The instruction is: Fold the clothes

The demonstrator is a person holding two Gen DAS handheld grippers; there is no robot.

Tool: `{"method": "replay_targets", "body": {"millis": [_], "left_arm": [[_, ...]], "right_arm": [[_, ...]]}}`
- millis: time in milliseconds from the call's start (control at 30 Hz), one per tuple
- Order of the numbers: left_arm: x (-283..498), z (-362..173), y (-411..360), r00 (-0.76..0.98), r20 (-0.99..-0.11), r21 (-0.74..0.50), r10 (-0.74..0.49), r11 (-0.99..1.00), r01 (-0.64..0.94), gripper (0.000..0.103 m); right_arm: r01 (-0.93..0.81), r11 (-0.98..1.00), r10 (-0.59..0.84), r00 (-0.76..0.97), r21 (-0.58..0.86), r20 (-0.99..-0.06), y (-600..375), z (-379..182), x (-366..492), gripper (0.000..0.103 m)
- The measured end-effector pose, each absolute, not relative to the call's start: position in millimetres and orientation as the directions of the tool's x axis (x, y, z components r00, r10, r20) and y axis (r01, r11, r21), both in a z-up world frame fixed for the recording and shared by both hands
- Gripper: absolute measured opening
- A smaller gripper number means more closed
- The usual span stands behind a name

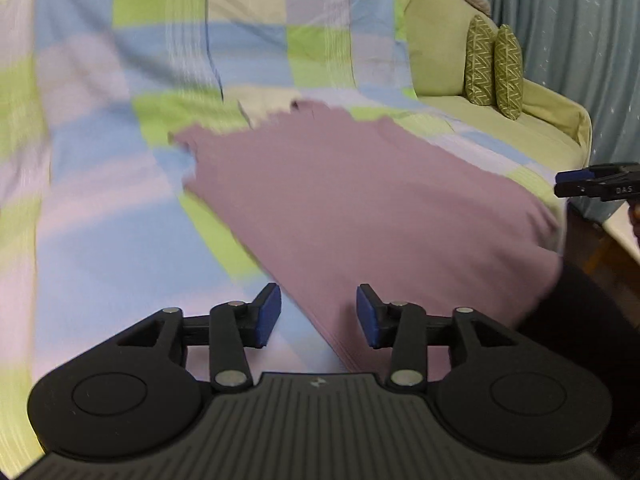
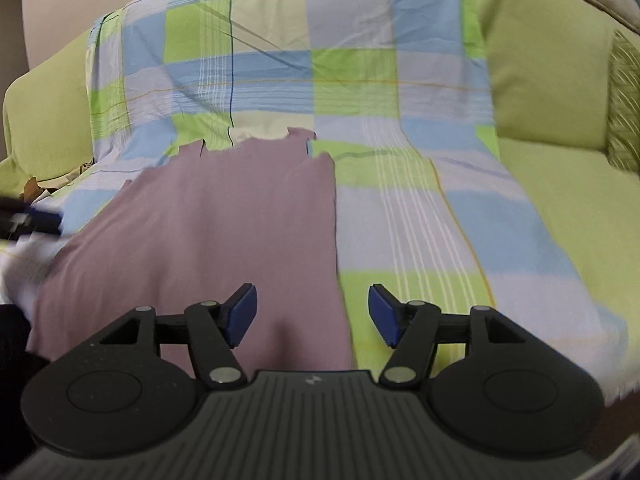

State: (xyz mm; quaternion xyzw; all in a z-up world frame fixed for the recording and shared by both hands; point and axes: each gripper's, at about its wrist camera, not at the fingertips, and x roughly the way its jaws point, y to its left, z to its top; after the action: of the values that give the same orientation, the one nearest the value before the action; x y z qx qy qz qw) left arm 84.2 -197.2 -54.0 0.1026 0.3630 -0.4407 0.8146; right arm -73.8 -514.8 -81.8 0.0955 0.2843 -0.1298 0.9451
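My left tool point(image 1: 319, 316) has its pads spread apart, nothing between them — it hangs over the near hem of the mauve shirt point(image 1: 360, 208). Right tool point(image 2: 312, 316) is spread wide too, over the shirt's straight right edge. The shirt lies flat on the checkered sheet point(image 2: 400, 80) covering the green sofa point(image 2: 560, 100).

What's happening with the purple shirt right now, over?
Left gripper and right gripper: jaws open, holding nothing. Purple shirt lies flat on checked sheet over green sofa. Nothing in the way.
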Motion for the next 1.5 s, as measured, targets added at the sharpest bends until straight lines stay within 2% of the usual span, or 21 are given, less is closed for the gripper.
{"method": "replay_targets", "body": {"millis": [100, 300, 367, 433, 500, 533, 567, 600, 633, 667, 833, 933, 1000, 1100, 1500], "left_arm": [[70.1, -61.7, -188.1, 0.331, -0.692, -0.207, -0.642, 0.615, 0.761, 0.053], [62.2, -80.3, -193.8, 0.261, -0.709, -0.321, -0.654, 0.63, 0.707, 0.051], [63.6, -87.5, -197.5, 0.25, -0.695, -0.364, -0.674, 0.63, 0.686, 0.047], [69.5, -99.0, -201.2, 0.23, -0.69, -0.415, -0.686, 0.636, 0.651, 0.031], [69.1, -106.2, -203.5, 0.233, -0.685, -0.432, -0.69, 0.642, 0.633, 0.022], [69.7, -108.8, -202.8, 0.229, -0.68, -0.445, -0.696, 0.641, 0.625, 0.011], [70.4, -109.8, -202.1, 0.224, -0.675, -0.458, -0.703, 0.637, 0.62, 0.004], [71.1, -110.5, -201.6, 0.218, -0.669, -0.471, -0.71, 0.633, 0.615, 0.001], [71.7, -111.3, -201.0, 0.213, -0.663, -0.484, -0.718, 0.628, 0.61, 0.0], [71.9, -110.4, -199.6, 0.209, -0.655, -0.494, -0.726, 0.621, 0.609, 0.0], [71.7, -81.3, -178.0, 0.193, -0.6, -0.546, -0.776, 0.574, 0.61, 0.0], [80.7, -70.2, -168.7, 0.216, -0.587, -0.547, -0.78, 0.579, 0.604, 0.0], [85.8, -72.4, -172.9, 0.205, -0.597, -0.548, -0.776, 0.581, 0.602, 0.0], [85.3, -80.1, -182.3, 0.171, -0.626, -0.541, -0.761, 0.582, 0.608, 0.0], [66.6, -67.0, -156.7, 0.167, -0.611, -0.551, -0.774, 0.567, 0.612, 0.0]], "right_arm": [[0.307, 0.944, -0.189, 0.802, 0.12, -0.567, -511.3, -83.4, -85.4, 0.066], [0.325, 0.936, -0.183, 0.78, 0.138, -0.599, -522.3, -98.8, -88.9, 0.067], [0.325, 0.927, -0.153, 0.78, 0.185, -0.606, -530.8, -107.6, -87.4, 0.067], [0.315, 0.917, -0.109, 0.786, 0.243, -0.608, -540.8, -115.0, -84.7, 0.067], [0.309, 0.907, -0.077, 0.788, 0.285, -0.611, -548.0, -121.7, -82.2, 0.065], [0.307, 0.894, -0.043, 0.785, 0.327, -0.617, -553.8, -130.3, -79.3, 0.061], [0.308, 0.884, -0.027, 0.785, 0.352, -0.619, -558.2, -134.6, -77.1, 0.055], [0.312, 0.872, -0.016, 0.788, 0.377, -0.616, -561.5, -137.6, -76.1, 0.035], [0.313, 0.857, 0.002, 0.792, 0.409, -0.611, -565.7, -139.0, -75.6, 0.006], [0.312, 0.842, 0.022, 0.795, 0.44, -0.606, -569.3, -139.4, -75.6, 0.002], [0.319, 0.793, 0.08, 0.79, 0.518, -0.608, -569.4, -128.0, -81.7, 0.002], [0.304, 0.758, 0.117, 0.807, 0.577, -0.579, -567.9, -116.4, -86.8, 0.002], [0.279, 0.736, 0.148, 0.823, 0.616, -0.549, -568.2, -109.1, -83.7, 0.002], [0.292, 0.739, 0.139, 0.815, 0.607, -0.562, -571.9, -111.9, -74.2, 0.002], [0.261, 0.69, 0.222, 0.811, 0.675, -0.541, -565.8, -103.4, -107.3, 0.002]]}}
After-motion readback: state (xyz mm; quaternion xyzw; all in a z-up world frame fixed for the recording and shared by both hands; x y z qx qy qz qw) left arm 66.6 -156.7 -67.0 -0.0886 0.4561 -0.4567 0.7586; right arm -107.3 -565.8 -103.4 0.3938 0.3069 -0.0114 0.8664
